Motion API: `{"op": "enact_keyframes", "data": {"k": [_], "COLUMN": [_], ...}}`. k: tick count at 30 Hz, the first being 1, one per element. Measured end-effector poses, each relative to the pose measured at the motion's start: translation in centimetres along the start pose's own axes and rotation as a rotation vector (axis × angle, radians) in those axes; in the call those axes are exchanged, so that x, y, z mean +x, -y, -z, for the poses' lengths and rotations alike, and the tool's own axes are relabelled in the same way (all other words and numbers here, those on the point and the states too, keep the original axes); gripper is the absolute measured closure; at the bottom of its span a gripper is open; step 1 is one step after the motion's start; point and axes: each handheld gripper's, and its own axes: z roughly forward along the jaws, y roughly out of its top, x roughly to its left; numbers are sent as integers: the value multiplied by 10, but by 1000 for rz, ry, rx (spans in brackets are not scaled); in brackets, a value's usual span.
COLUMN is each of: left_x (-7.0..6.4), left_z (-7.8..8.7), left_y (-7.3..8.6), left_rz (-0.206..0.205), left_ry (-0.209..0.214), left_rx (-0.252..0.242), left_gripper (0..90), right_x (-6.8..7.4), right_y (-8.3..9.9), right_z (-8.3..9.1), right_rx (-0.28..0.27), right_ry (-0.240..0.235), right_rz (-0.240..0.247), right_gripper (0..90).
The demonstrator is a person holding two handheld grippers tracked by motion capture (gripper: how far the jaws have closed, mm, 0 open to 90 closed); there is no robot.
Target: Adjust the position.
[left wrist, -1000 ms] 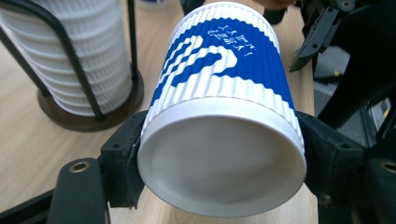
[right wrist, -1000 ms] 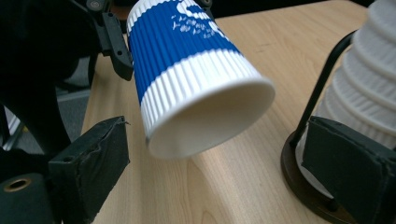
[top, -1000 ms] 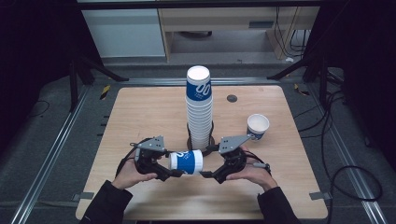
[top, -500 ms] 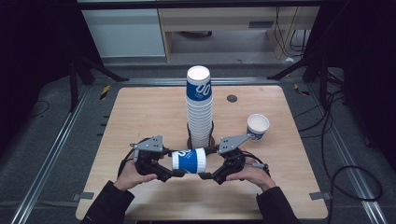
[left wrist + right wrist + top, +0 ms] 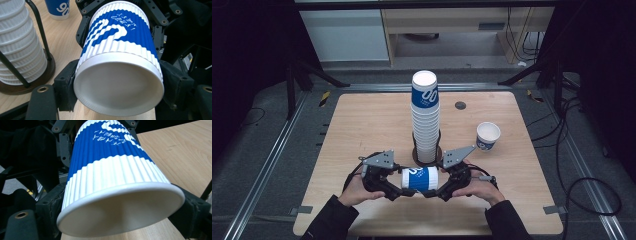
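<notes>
Gripping one ribbed cup (image 5: 419, 179) sideways, both tools clamp its ends.

White script runs across the blue band of the held cup (image 5: 120, 47), too small to read; the standing cup (image 5: 58, 8) bears large white "90"-like figures.

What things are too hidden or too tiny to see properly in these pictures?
- Small white lettering on the blue-and-white ribbed paper cup: left gripper view, too small to read.
- Bottom of the tall stack of white ribbed cups: left gripper view, cut off by the left edge.
- Small dark round mark on the light wooden table: high view, too small to identify.
</notes>
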Motion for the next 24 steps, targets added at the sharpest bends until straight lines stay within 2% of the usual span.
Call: {"op": "enact_keyframes", "data": {"k": [10,18,20,24], "left_x": [0,-1,0,3], "left_z": [0,5,8,11], "left_y": [0,-2,-2,0], "left_rz": [-1,-2,-4,4], "left_ry": [-2,-27,-35,-45], "left_rx": [4,12,18,62], "left_gripper": [262,234,224,199], "right_x": [0,0,0,-2], "right_y": [0,0,0,0], "right_z": [1,4,6,10], "right_rx": [3,21,28,49], "right_ry": [-4,9,18,40], "right_rz": [7,18,20,23], "right_gripper": [162,167,168,166]}}
